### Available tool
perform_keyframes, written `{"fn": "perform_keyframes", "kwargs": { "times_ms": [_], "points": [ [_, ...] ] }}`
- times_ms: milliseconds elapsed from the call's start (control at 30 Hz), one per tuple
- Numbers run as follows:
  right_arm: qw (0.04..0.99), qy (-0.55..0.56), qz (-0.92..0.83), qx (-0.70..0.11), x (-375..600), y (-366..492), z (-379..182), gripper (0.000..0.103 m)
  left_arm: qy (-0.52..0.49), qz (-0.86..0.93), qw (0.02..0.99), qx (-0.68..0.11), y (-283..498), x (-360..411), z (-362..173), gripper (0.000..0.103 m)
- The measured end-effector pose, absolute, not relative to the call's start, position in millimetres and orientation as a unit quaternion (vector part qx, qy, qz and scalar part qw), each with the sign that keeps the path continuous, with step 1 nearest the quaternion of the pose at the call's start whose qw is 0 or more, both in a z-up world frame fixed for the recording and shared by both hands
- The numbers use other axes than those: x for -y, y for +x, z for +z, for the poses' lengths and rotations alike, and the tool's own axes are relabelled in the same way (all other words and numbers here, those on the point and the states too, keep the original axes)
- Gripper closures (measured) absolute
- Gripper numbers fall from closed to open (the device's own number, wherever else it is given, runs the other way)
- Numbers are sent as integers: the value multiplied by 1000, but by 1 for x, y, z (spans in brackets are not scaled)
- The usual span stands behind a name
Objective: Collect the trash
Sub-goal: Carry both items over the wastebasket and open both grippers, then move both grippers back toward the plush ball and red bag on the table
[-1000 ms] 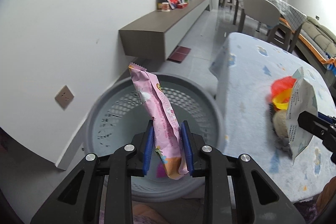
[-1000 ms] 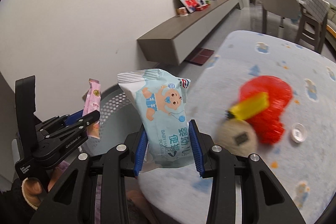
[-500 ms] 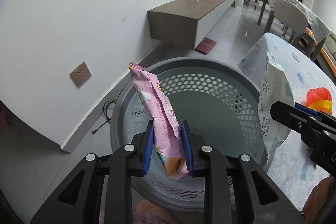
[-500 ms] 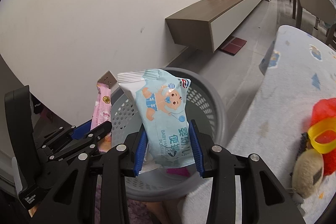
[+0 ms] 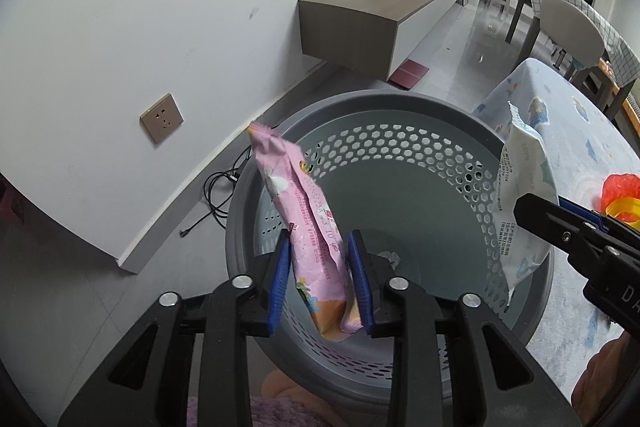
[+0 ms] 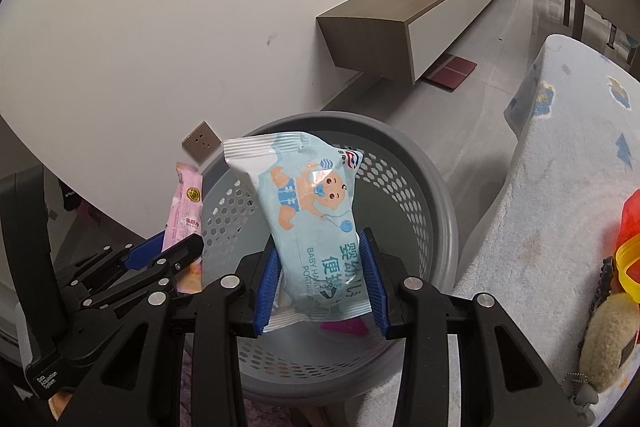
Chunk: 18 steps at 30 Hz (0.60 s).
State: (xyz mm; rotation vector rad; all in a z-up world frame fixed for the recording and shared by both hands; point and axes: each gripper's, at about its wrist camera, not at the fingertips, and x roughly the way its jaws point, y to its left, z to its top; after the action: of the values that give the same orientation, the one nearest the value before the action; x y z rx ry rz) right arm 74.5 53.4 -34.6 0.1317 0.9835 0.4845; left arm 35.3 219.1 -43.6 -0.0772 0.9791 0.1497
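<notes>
My left gripper [image 5: 320, 283] is shut on a pink snack wrapper [image 5: 304, 227] and holds it upright over the grey perforated basket [image 5: 400, 111]. My right gripper [image 6: 322, 285] is shut on a light blue baby-wipes pack [image 6: 312, 227], also above the basket [image 6: 444, 195]. The right gripper [image 5: 580, 239] with the wipes pack [image 5: 520, 195] shows at the right of the left wrist view. The left gripper [image 6: 160, 259] with the pink wrapper [image 6: 186, 207] shows at the left of the right wrist view. A small white scrap [image 5: 390, 257] lies on the basket floor.
A table with a pale blue printed cloth [image 6: 568, 155] stands right of the basket, with a red and yellow toy [image 6: 628, 239] and a tan plush [image 6: 608, 347] on it. A white wall with a socket [image 5: 162, 117] is at the left. A floating cabinet [image 5: 380, 11] lies beyond.
Both grippers have moved left from the table to above the basket, each still holding its item. The basket now fills the middle of both views.
</notes>
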Motion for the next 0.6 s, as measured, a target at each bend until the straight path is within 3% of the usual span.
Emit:
{"fn": "perform_keyframes", "kwargs": {
  "times_ms": [100, 133, 167, 600],
  "points": [
    [853, 66, 230, -465, -51, 70, -31, 48, -41, 76, 879, -469, 36, -223, -44, 61],
    [855, 69, 228, -461, -50, 69, -29, 40, -42, 77, 879, -468, 35, -223, -43, 54],
    [857, 71, 227, -457, -48, 67, -28, 38, -43, 78, 880, -466, 35, -223, -43, 44],
    [863, 69, 220, -451, -46, 63, -26, 38, -49, 83, 883, -459, 34, -225, -40, 37]
  ]
}}
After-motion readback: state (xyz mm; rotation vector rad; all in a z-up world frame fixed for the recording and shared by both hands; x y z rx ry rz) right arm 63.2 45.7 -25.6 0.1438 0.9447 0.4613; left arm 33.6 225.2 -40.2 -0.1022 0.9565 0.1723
